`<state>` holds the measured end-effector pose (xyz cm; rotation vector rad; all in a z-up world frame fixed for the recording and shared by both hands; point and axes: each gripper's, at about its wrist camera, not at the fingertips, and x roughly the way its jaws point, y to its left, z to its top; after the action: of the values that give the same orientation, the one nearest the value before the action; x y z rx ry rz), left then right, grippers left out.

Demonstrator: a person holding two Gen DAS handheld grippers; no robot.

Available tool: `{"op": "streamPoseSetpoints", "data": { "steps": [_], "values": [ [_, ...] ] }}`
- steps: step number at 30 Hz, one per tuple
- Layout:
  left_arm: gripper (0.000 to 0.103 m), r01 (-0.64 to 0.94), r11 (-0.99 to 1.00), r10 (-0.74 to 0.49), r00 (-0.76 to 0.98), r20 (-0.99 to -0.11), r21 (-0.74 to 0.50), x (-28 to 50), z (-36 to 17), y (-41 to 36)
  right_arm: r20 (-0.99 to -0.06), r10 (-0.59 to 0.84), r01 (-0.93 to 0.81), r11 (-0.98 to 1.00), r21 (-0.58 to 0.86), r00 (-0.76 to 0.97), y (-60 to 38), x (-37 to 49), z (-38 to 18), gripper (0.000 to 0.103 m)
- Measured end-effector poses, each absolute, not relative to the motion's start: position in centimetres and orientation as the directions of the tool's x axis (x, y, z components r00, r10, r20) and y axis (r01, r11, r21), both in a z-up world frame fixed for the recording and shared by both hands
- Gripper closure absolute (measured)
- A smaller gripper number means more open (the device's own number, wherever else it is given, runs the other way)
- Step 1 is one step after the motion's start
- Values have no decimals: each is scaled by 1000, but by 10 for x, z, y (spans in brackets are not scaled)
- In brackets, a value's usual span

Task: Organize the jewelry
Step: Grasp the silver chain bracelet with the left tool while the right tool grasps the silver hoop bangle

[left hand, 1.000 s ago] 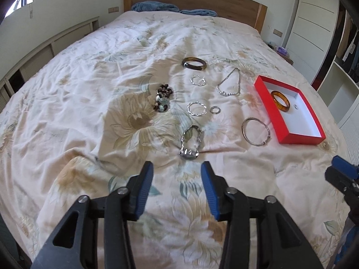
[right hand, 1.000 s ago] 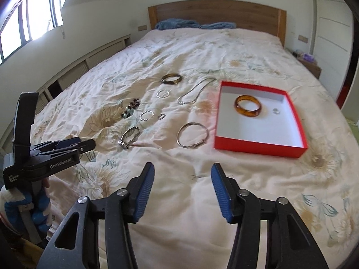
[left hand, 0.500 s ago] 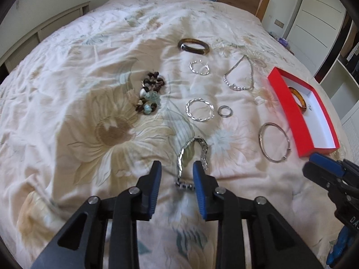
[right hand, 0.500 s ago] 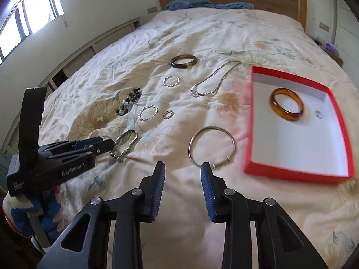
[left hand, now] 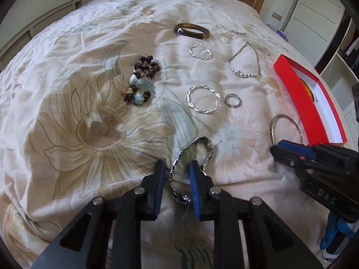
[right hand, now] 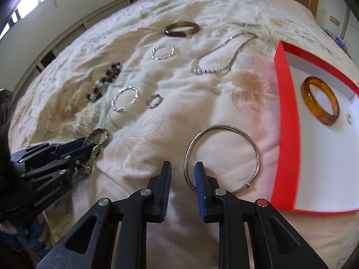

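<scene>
Closing on two pieces at once, both tongs hang low over the flowered bedspread point(left hand: 67, 89). The left gripper point(left hand: 176, 179) has one strand of the metal link bracelet point(left hand: 190, 154) between its jaws, which are narrowing but not yet pressing. The right gripper point(right hand: 182, 179) straddles the near rim of the thin silver bangle point(right hand: 222, 154), also narrowing with a gap left on each side. The bangle lies just beside the red box point(right hand: 285, 116), where an amber bangle point(right hand: 320, 100) already rests.

The link bracelet will likely hang limp and swing once lifted, so a bite across the links suits it. The thin hoop looks stiff, light and slippery on soft cloth; pinching the wire squarely should stop it pivoting or sliding away.
</scene>
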<state>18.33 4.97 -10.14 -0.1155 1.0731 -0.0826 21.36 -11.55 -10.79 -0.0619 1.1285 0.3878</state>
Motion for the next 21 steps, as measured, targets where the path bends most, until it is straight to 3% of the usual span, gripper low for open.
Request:
{"op": "streamPoseSetpoints", "data": {
  "steps": [10, 14, 21],
  "values": [
    [86, 17, 985, -159, 477, -864, -172, 183, -107, 53, -905, 269, -352, 925, 146, 330, -108, 223, -121, 83],
    [88, 26, 986, -156, 483, -862, -164, 182, -106, 52, -902, 286, -370, 916, 158, 323, -103, 223, -122, 95],
    [91, 20, 986, -154, 491, -858, -166, 181, -98, 52, -875, 374, -342, 901, 265, 307, -112, 217, -117, 98]
  ]
}}
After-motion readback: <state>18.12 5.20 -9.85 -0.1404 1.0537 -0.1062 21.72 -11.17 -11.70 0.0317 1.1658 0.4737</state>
